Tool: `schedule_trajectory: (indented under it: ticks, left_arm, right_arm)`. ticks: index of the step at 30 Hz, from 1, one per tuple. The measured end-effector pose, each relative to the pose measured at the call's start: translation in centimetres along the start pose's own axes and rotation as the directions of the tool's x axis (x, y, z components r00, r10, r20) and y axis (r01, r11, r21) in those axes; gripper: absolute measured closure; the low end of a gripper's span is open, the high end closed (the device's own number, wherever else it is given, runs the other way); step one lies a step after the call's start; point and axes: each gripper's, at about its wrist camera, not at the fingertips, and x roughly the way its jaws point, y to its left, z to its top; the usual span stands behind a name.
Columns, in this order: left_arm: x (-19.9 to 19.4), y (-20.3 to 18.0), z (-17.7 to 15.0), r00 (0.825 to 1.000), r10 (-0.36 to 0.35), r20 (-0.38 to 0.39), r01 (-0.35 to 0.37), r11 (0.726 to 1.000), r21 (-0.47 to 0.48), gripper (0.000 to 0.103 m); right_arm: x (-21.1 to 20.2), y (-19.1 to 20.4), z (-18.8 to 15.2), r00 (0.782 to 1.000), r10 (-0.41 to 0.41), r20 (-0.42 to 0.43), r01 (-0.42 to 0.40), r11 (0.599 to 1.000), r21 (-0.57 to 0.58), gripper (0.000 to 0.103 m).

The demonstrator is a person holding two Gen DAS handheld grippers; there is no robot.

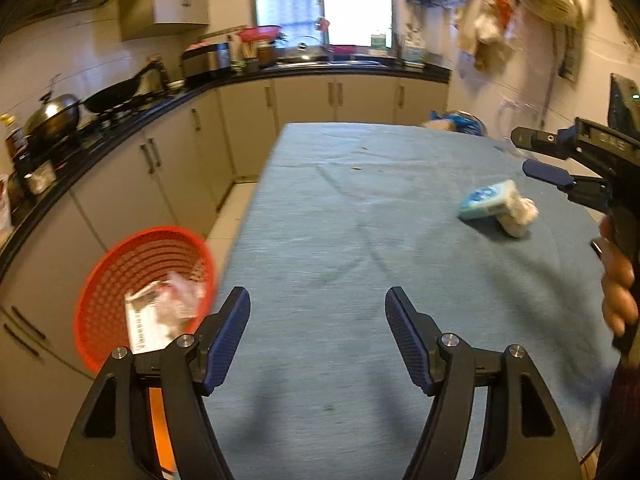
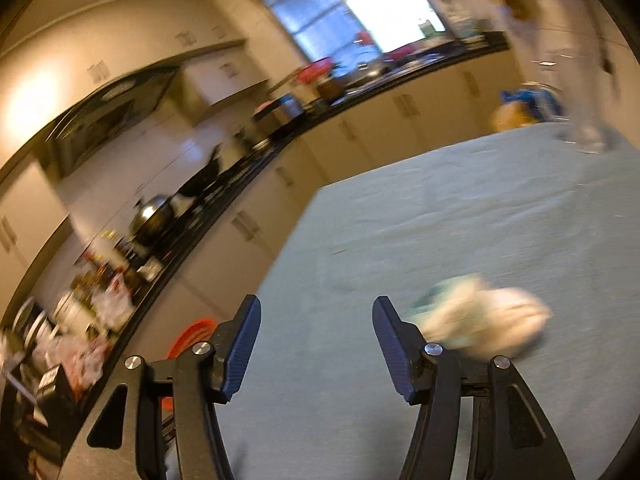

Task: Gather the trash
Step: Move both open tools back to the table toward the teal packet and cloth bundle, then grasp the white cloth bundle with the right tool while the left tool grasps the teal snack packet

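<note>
A blue-and-white tissue packet with a crumpled white tissue (image 1: 496,206) lies on the blue tablecloth (image 1: 340,220) at the right. It shows blurred in the right wrist view (image 2: 484,322), just right of my right gripper (image 2: 316,316), which is open and empty. The right gripper also shows in the left wrist view (image 1: 532,152), above and right of the packet. My left gripper (image 1: 318,308) is open and empty over the table's near part. An orange-red mesh basket (image 1: 140,292) beside the table's left edge holds crumpled paper and a printed wrapper (image 1: 164,308).
A dark kitchen counter (image 1: 132,116) with a wok, pots and bottles runs along the left and back, with cream cabinets below. Bags hang on the right wall (image 1: 504,12). A blue bag (image 1: 460,122) sits past the table's far right corner.
</note>
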Motion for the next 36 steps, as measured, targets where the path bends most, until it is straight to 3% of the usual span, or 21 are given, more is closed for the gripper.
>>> schedule_trajectory:
  ticks: [6, 10, 15, 17, 18, 20, 25, 29, 34, 36]
  left_arm:
    - [1.6, -4.5, 1.1, 0.997, -0.068, -0.033, 0.071, 0.995, 0.074, 0.033]
    - [2.4, -6.5, 2.1, 0.994, -0.097, -0.044, 0.101, 0.990, 0.100, 0.032]
    - [3.1, -6.9, 3.0, 0.992, -0.111, -0.062, 0.117, 0.989, 0.090, 0.031]
    - [3.5, -6.5, 3.3, 0.991, -0.111, -0.071, 0.116, 0.990, 0.077, 0.031]
    - [3.7, -6.4, 3.5, 0.991, -0.112, -0.077, 0.117, 0.991, 0.068, 0.030]
    - [4.0, -6.2, 3.9, 0.989, -0.120, -0.090, 0.125, 0.991, 0.050, 0.029]
    - [5.5, -6.1, 5.5, 0.980, -0.156, -0.120, 0.158, 0.987, 0.010, 0.028]
    - [6.9, -5.9, 6.2, 0.972, -0.188, -0.142, 0.184, 0.982, -0.036, 0.028]
    - [8.9, -6.0, 7.3, 0.960, -0.218, -0.175, 0.208, 0.975, -0.075, 0.028]
    - [9.9, -5.9, 7.9, 0.953, -0.236, -0.189, 0.218, 0.969, -0.113, 0.028]
  right_arm:
    - [-0.9, -8.3, 2.2, 0.994, -0.112, -0.021, 0.113, 0.981, 0.159, 0.038]
    - [0.2, -11.5, 2.2, 0.993, -0.103, -0.064, 0.114, 0.968, 0.223, 0.038]
    - [2.6, -11.1, 1.0, 0.984, -0.033, -0.174, 0.068, 0.978, 0.198, 0.038]
    - [3.0, -10.0, 0.3, 0.969, 0.080, -0.232, -0.039, 0.984, 0.175, 0.038]
    - [3.3, -9.3, 0.0, 0.947, 0.181, -0.267, -0.136, 0.974, 0.179, 0.038]
    - [3.3, -8.2, -0.2, 0.926, 0.238, -0.293, -0.200, 0.968, 0.152, 0.038]
    - [2.5, -8.7, 0.1, 0.963, 0.074, -0.258, -0.051, 0.994, 0.095, 0.037]
    - [3.0, -7.6, -0.6, 0.969, -0.042, -0.245, 0.045, 0.999, 0.006, 0.037]
    - [5.0, -7.1, -0.8, 0.957, -0.142, -0.254, 0.122, 0.988, -0.092, 0.039]
    - [5.8, -7.4, -1.2, 0.949, -0.143, -0.281, 0.122, 0.988, -0.094, 0.050]
